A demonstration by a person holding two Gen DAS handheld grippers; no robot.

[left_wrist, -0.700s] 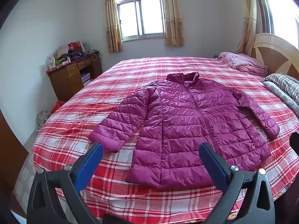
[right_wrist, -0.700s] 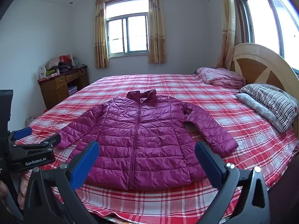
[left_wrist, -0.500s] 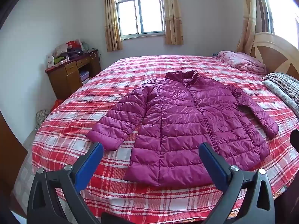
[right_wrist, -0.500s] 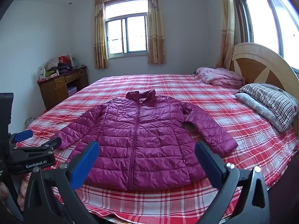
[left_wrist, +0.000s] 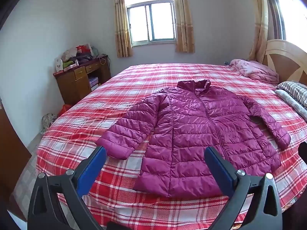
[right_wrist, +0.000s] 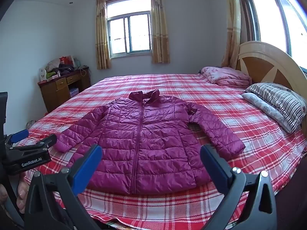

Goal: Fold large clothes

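A magenta quilted puffer jacket (left_wrist: 199,132) (right_wrist: 145,141) lies flat and zipped on the red plaid bed (left_wrist: 134,88) (right_wrist: 249,126), collar away from me, both sleeves spread out to the sides. My left gripper (left_wrist: 154,153) is open and hovers short of the hem near the jacket's left sleeve cuff (left_wrist: 117,147). My right gripper (right_wrist: 150,151) is also open, held in front of the hem's middle, with nothing between its fingers. The left gripper (right_wrist: 28,140) also shows at the left edge of the right wrist view, held by a hand (right_wrist: 21,193).
A folded pink blanket (right_wrist: 226,75) and striped pillows (right_wrist: 278,101) lie by the wooden headboard (right_wrist: 272,63) on the right. A cluttered wooden desk (left_wrist: 80,78) stands against the left wall. Curtained windows are at the back and right.
The left wrist view has tipped up a little, so the jacket sits lower in it. The right view is nearly the same. Both grippers stay open.
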